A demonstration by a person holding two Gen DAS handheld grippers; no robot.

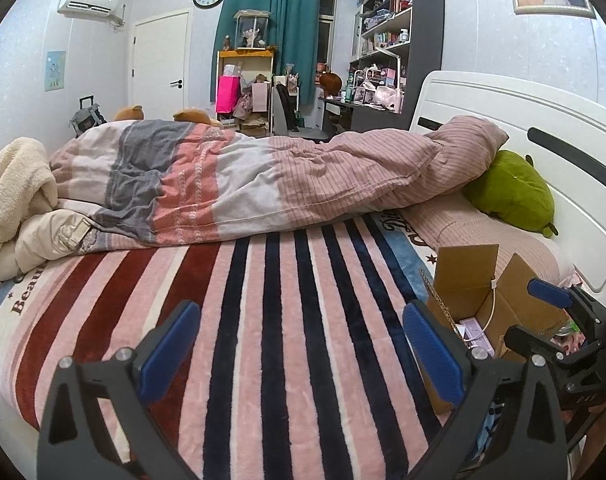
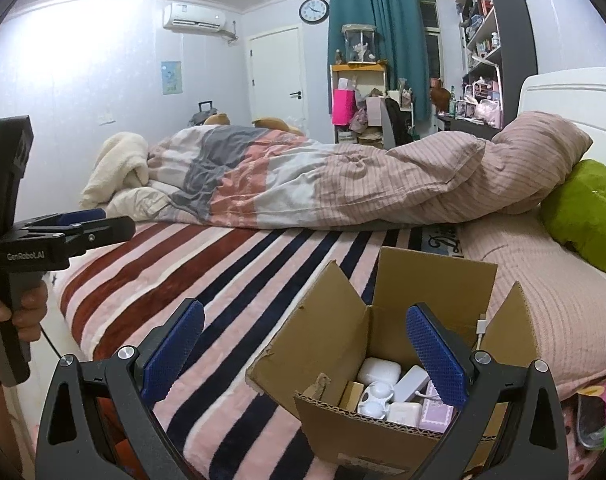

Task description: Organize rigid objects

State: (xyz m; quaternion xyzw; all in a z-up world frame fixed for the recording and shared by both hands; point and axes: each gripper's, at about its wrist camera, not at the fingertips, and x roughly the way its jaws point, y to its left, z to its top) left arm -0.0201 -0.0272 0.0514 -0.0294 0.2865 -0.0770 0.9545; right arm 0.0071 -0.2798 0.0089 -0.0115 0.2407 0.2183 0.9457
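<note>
An open cardboard box (image 2: 335, 344) stands on the striped blanket at the right side of the bed. Inside lie several small things: a white case (image 2: 379, 372), a white charger (image 2: 403, 412), a pink box (image 2: 437, 414) and a white cable (image 2: 481, 328). My right gripper (image 2: 305, 354) hangs open just above the box's near left part, its right finger over the contents, nothing held. My left gripper (image 1: 303, 348) is open over bare blanket left of the box (image 1: 475, 292). Each gripper shows in the other's view: right gripper (image 1: 543, 318), left gripper (image 2: 103, 222) held by a hand.
A bunched pink and grey quilt (image 1: 239, 184) lies across the far half of the bed. A green plush (image 1: 511, 192) leans on the white headboard (image 1: 503, 104) at right. A cream fleece (image 1: 19, 184) sits far left. The striped blanket (image 1: 287, 288) stretches ahead.
</note>
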